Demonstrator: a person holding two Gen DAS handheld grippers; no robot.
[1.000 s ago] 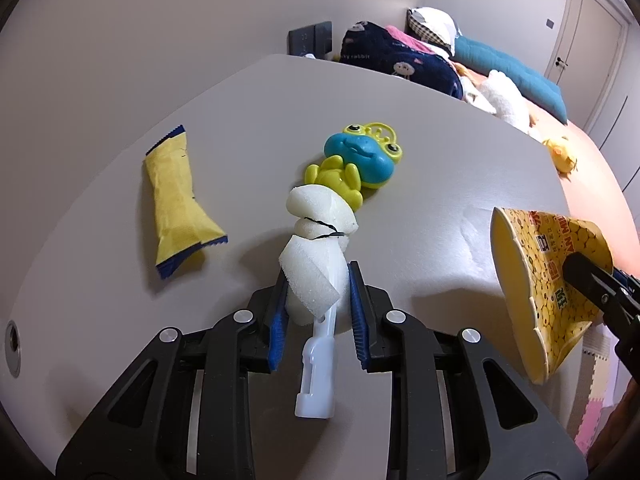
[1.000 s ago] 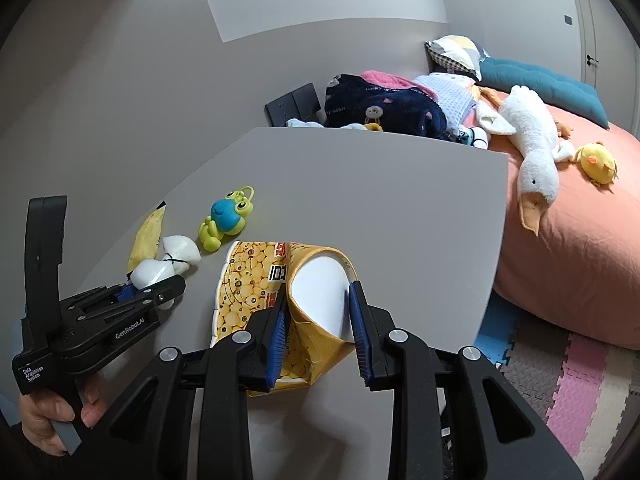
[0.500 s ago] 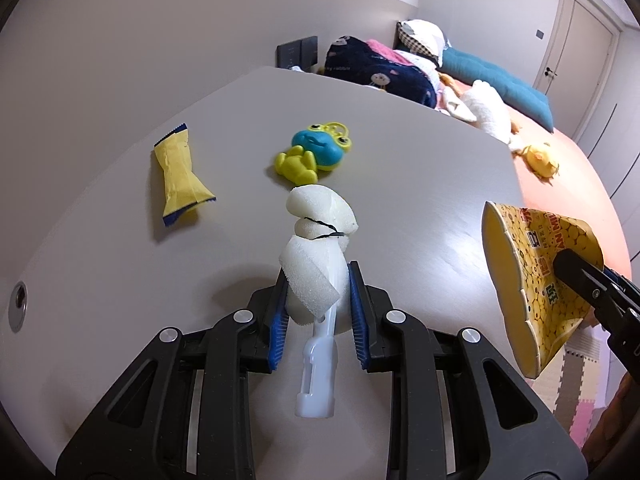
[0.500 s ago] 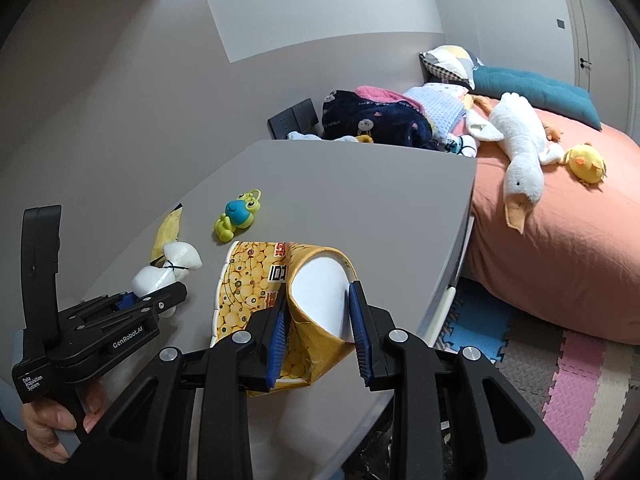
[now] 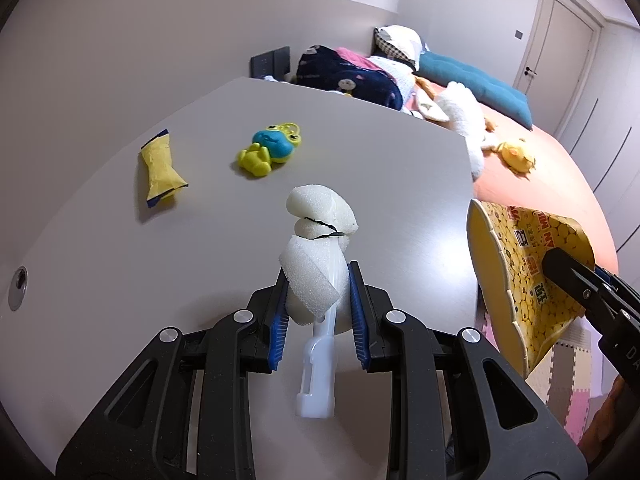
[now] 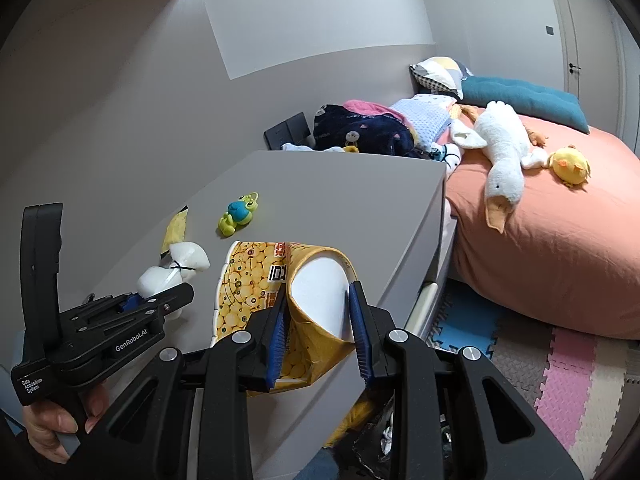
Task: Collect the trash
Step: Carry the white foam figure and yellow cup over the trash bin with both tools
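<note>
Left gripper (image 5: 318, 300) clamped on a white foam wad (image 5: 316, 256) tied with black thread, held off the grey table (image 5: 360, 168). Right gripper (image 6: 316, 320) clamped on the wall of a crushed yellow paper cup (image 6: 280, 280), held over the table's near edge. On the table, well apart from both: yellow snack wrapper (image 5: 160, 170), with a frog toy (image 5: 270, 152) near it.

white foam wad tied with black thread (image 5: 316, 256): 1 | crushed yellow paper cup (image 6: 280, 292): 1 | yellow snack wrapper (image 5: 160, 170): 1 | blue-and-yellow plastic frog toy (image 5: 270, 151): 1
</note>
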